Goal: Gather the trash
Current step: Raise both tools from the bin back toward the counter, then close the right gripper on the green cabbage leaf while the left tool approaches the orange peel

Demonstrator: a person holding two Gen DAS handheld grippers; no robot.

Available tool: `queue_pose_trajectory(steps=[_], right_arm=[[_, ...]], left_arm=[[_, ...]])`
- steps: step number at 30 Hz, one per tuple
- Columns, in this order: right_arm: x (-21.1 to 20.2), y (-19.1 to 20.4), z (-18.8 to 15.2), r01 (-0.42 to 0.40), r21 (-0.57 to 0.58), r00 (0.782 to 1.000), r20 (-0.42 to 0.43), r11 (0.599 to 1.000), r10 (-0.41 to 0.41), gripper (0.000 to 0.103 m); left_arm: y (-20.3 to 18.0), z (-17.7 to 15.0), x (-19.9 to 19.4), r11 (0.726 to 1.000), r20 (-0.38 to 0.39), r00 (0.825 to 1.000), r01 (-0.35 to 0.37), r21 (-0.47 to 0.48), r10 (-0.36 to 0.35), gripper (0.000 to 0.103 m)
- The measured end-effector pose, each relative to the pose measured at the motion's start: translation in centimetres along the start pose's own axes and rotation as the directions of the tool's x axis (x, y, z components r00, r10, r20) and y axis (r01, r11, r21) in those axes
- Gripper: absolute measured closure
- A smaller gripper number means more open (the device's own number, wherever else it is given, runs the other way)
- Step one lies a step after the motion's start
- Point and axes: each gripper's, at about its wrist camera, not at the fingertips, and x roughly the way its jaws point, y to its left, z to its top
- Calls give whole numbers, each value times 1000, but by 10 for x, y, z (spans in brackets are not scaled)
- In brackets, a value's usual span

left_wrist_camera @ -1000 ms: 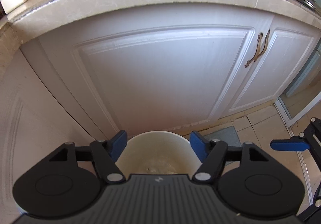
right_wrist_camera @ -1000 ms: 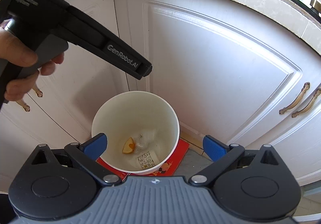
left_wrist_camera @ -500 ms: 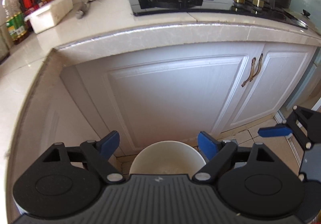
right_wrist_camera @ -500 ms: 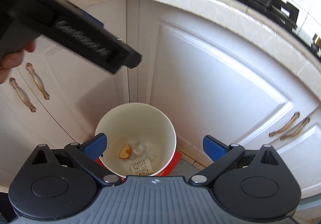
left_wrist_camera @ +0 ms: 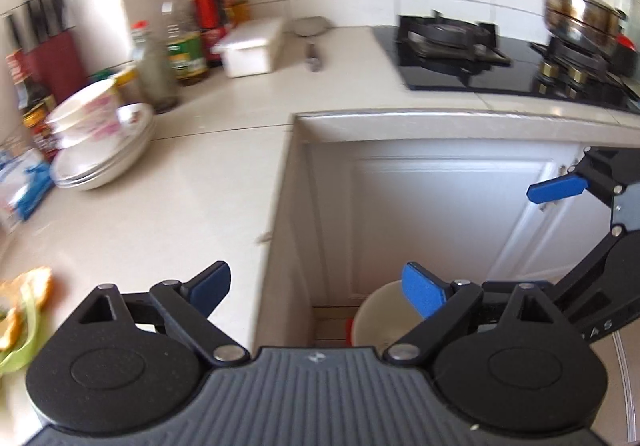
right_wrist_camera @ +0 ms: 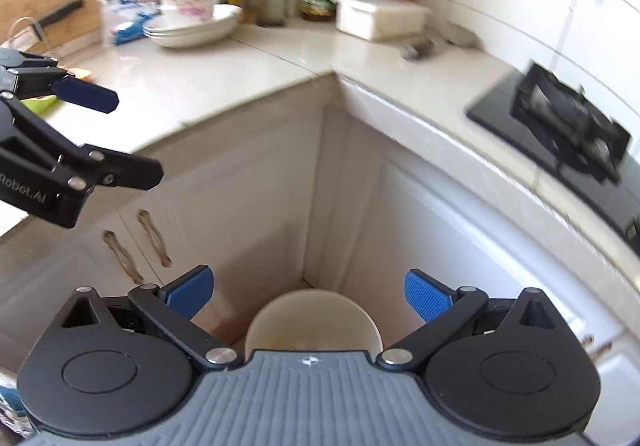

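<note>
The left tool gapes empty above the countertop edge and white bin.

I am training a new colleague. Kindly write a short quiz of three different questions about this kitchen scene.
1. True or false: the left hand-held gripper is shut on a piece of trash.
2. Multiple choice: where does the white bin stand? A) on the countertop B) on the floor in the cabinet corner C) on the stove
3. Fill in: the orange peel scraps lie on the ______, at the left edge of the left wrist view.

Key: 1 false, its jaws are open and hold nothing; the right hand-held gripper is open too. 2 B. 3 countertop.
</note>
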Motion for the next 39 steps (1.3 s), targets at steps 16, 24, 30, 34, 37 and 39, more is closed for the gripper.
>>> queue_pose_trajectory(steps=[16, 24, 30, 34, 37, 39], right_arm=[[33, 114, 108, -291, -263, 952, 20, 920, 306, 0], [63, 171, 147, -371, -352, 919, -7, 859, 394, 3], [87, 211, 183, -410, -406, 897, -16, 817, 442, 15], [103, 235, 205, -426, -441, 883, -12, 790, 469, 21], [116, 252, 219, -443, -459, 871, -18, 770, 491, 28], [125, 261, 227, -457, -464, 864, -28, 759, 503, 32]], left_arm=[[116, -70, -73, 905, -81, 945, -328, -272, 318, 10], [154, -102, -91, 830, -145, 901, -433, -351, 409, 10], [172, -113, -97, 794, -163, 881, -471, -384, 444, 10], [184, -114, -98, 783, -165, 876, -480, -396, 453, 10], [192, -113, -98, 783, -161, 878, -476, -401, 451, 10], [198, -112, -97, 785, -159, 882, -469, -404, 445, 10]])
